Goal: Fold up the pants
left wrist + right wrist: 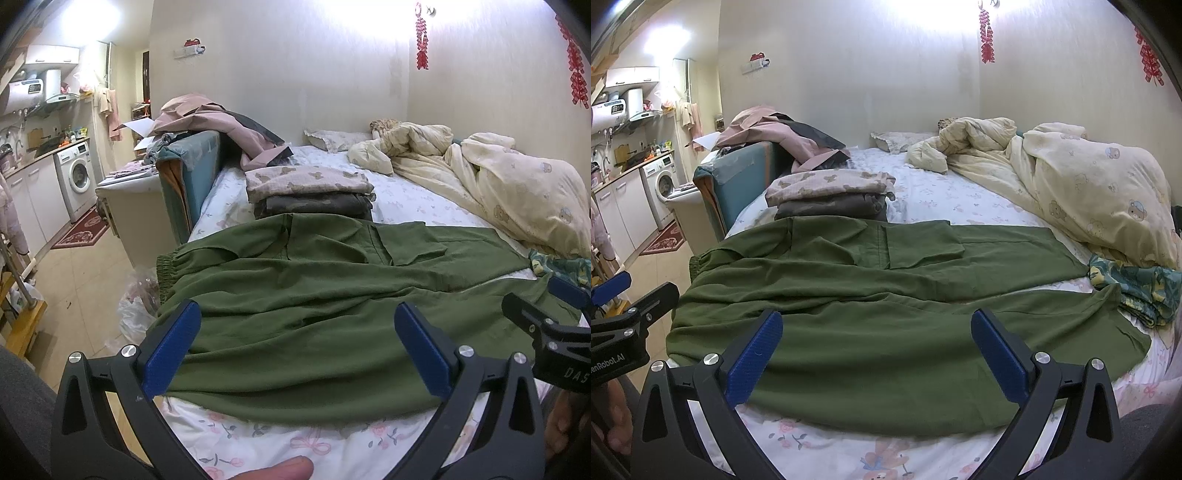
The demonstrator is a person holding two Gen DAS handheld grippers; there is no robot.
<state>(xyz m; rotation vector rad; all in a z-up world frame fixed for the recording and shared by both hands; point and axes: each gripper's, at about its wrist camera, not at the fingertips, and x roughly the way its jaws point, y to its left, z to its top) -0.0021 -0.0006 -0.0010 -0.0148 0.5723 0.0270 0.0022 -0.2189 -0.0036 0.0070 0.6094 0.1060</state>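
Note:
Green pants (314, 295) lie spread flat across the near part of the bed, waistband at the left edge, legs running right. They also show in the right wrist view (886, 295). My left gripper (297, 350) is open and empty, hovering just above the near edge of the pants. My right gripper (877, 354) is open and empty over the near leg; it also shows at the right edge of the left wrist view (546, 314). The left gripper shows at the left edge of the right wrist view (620, 306).
A stack of folded clothes (310, 192) sits behind the pants. A crumpled cream duvet (517, 192) fills the bed's right side. A patterned teal garment (1137, 291) lies at the right by the leg ends. A teal headboard (188, 173) and kitchen floor lie left.

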